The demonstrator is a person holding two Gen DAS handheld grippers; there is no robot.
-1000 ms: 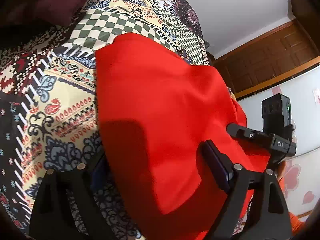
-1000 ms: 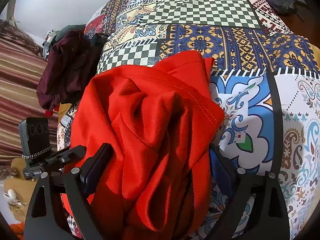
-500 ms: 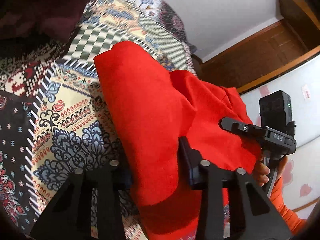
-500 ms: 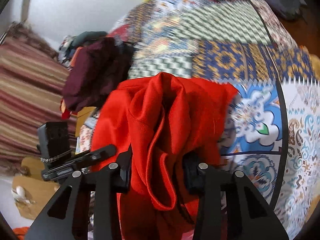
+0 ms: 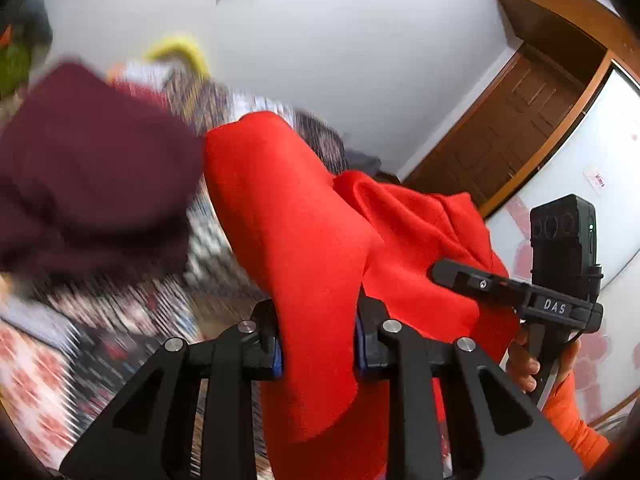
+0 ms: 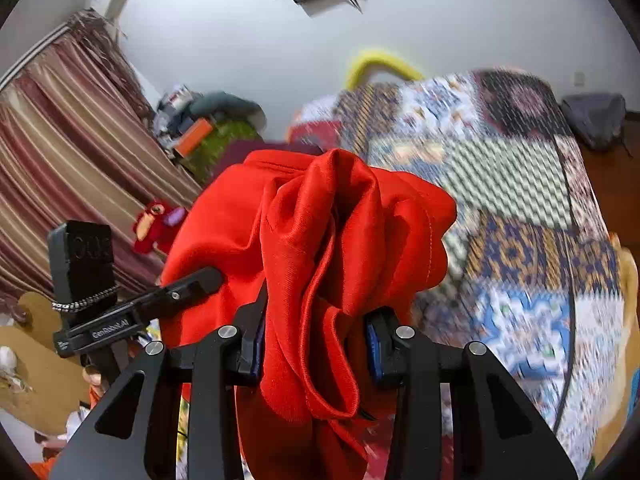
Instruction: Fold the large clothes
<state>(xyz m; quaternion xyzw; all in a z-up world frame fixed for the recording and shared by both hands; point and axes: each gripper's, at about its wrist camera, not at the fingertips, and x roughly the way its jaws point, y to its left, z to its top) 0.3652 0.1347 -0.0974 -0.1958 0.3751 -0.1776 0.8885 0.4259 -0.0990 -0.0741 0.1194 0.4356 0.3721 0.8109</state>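
Note:
A large red garment [image 5: 288, 220] hangs bunched above the patterned bedspread [image 5: 132, 312]. My left gripper [image 5: 318, 344] has its jaws closing on a thick fold of it, with the blue pads [image 5: 276, 354] pressed on the cloth. In the right wrist view the same red garment [image 6: 320, 216] is gathered in folds, and my right gripper [image 6: 316, 344] is shut on a bundle of it. Each gripper shows in the other's view, the right one [image 5: 520, 300] held by a hand in an orange sleeve, the left one [image 6: 120, 320] at the garment's far side.
A maroon garment [image 5: 92, 168] lies on the bed to the left. The patchwork bedspread [image 6: 520, 200] stretches away at right. A striped curtain [image 6: 60, 160], a heap of clutter [image 6: 208, 128], a red plush toy [image 6: 154, 226], a grey bag [image 6: 596, 120] and a wooden door [image 5: 520, 128] ring the bed.
Both grippers went from open around the red garment to clamped on it. Both have risen and lifted the garment off the bedspread, with the wall and ceiling coming into view.

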